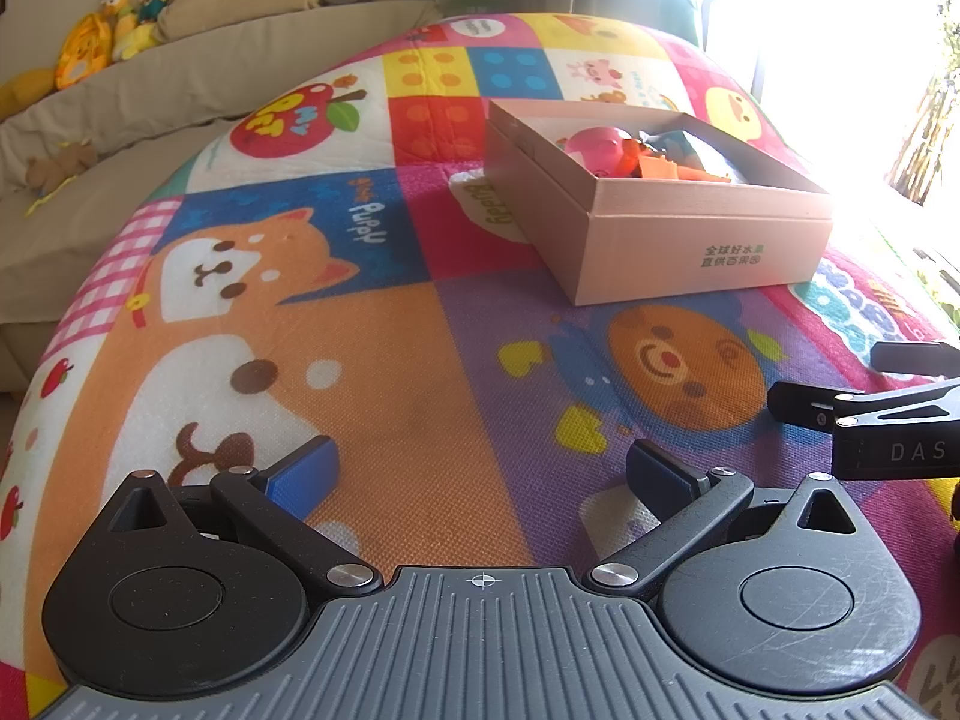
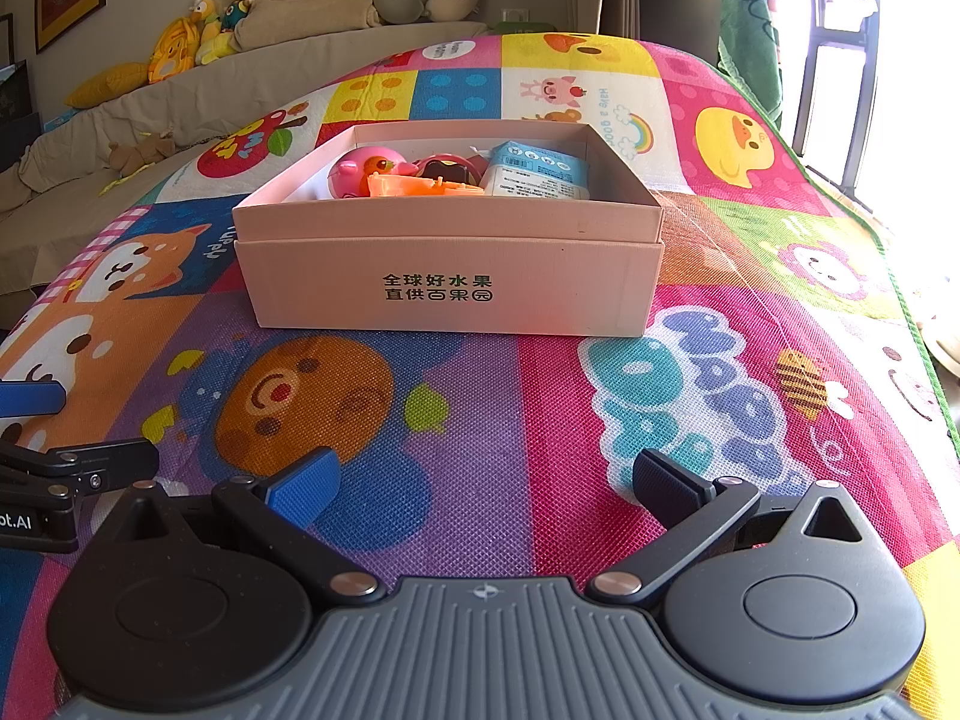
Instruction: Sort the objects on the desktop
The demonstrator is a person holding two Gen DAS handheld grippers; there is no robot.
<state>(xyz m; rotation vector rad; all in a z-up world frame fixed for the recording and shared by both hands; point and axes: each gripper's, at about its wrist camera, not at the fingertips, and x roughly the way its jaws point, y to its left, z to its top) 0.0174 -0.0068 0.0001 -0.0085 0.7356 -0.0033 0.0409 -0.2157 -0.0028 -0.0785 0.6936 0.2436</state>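
Jaws of both grippers gape empty above the mat (image 2: 480,396), box (image 2: 450,282) ahead.

Surface is a colourful cartoon-print play mat (image 2: 540,408), patchwork of animal and fruit squares. Only thing sitting directly on it: open pink cardboard box (image 2: 450,282), green lettering on the front wall, toward the far middle.

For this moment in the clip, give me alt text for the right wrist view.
An open pink cardboard box sits on a colourful cartoon play mat, holding a pink toy, an orange plastic piece and a blue-and-white carton. The right hand-held gripper is open and empty in front of it. The left hand-held gripper shows at the left edge.
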